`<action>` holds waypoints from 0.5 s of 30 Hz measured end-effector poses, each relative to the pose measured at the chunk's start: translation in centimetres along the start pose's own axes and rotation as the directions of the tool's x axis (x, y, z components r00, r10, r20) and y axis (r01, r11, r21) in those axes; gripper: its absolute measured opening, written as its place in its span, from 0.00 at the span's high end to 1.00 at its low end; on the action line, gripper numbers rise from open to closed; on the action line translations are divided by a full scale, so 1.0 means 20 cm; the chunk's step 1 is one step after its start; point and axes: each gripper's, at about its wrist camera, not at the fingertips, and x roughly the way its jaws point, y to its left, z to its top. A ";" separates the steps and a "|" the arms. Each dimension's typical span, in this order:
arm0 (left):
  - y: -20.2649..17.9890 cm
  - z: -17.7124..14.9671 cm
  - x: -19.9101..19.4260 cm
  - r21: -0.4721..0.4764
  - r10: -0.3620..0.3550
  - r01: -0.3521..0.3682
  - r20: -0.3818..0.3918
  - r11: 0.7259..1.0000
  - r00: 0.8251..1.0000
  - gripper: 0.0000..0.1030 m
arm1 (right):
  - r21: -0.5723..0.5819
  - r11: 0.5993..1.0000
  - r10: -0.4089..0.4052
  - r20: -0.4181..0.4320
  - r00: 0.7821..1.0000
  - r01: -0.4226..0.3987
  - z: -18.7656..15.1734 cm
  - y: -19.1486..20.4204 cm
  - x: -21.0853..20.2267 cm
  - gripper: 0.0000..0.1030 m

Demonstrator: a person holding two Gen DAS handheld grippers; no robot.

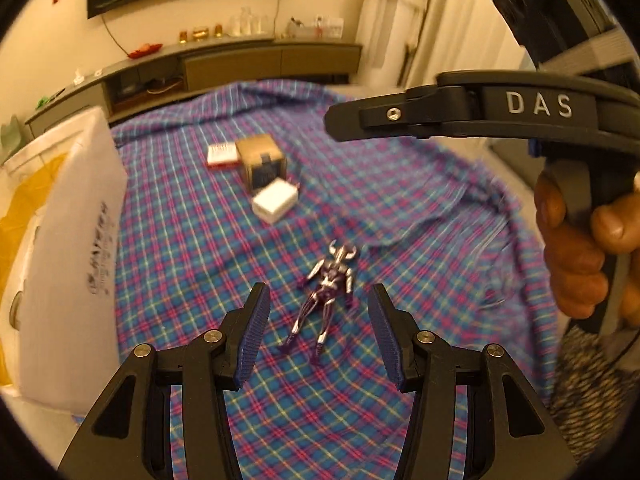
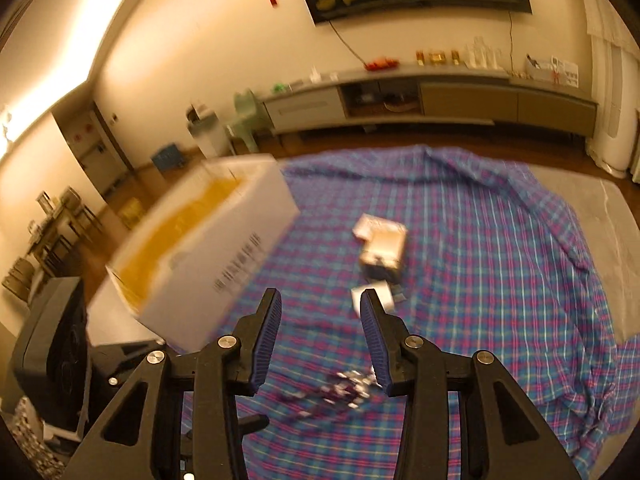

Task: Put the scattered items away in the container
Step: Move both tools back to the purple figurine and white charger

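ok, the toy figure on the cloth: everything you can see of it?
The figure is a small humanoid toy, shiny silver with purple, glossy like chromed plastic, with a horned head. It lies flat on its back on the plaid cloth, head toward the boxes, legs slightly apart pointing at the left gripper. Arms sit close to its sides. Only the cloth touches it; the open jaws flank it without contact. The right wrist view shows it only as a blur.

The right claw (image 2: pixel 321 334) hangs with its blue-padded jaws apart and nothing between them, above a blue-and-pink plaid cloth (image 2: pixel 500 248). A white box (image 2: pixel 224 256) with a yellow lining sits at the left. Ahead lie a brown carton (image 2: pixel 386 246) and a small white box (image 2: pixel 380 294); a blurred shiny purple figure (image 2: pixel 344 390) lies just below the claw.
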 end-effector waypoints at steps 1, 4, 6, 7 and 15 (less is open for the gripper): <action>0.01 0.00 0.04 0.002 0.009 -0.009 -0.010 1.000 1.000 0.48 | 0.003 1.000 -0.004 -0.021 1.000 0.004 -0.01 -0.03 0.05 0.58; 0.03 0.00 0.12 -0.010 0.012 -0.013 -0.025 1.000 1.000 0.48 | -0.005 1.000 -0.026 -0.072 0.997 0.025 -0.04 -0.09 0.18 0.54; 0.03 0.00 0.15 -0.015 0.002 -0.002 -0.025 1.000 1.000 0.48 | -0.020 0.999 -0.043 -0.103 0.994 0.041 -0.05 -0.10 0.29 0.51; 0.03 0.00 0.16 -0.014 -0.001 0.001 -0.024 1.000 1.000 0.48 | -0.034 0.999 -0.044 -0.111 0.993 0.041 -0.05 -0.10 0.33 0.49; 0.03 -0.02 0.26 -0.006 -0.034 0.034 -0.033 0.999 0.999 0.48 | -0.163 0.984 -0.096 -0.136 0.986 0.073 -0.03 -0.08 0.58 0.39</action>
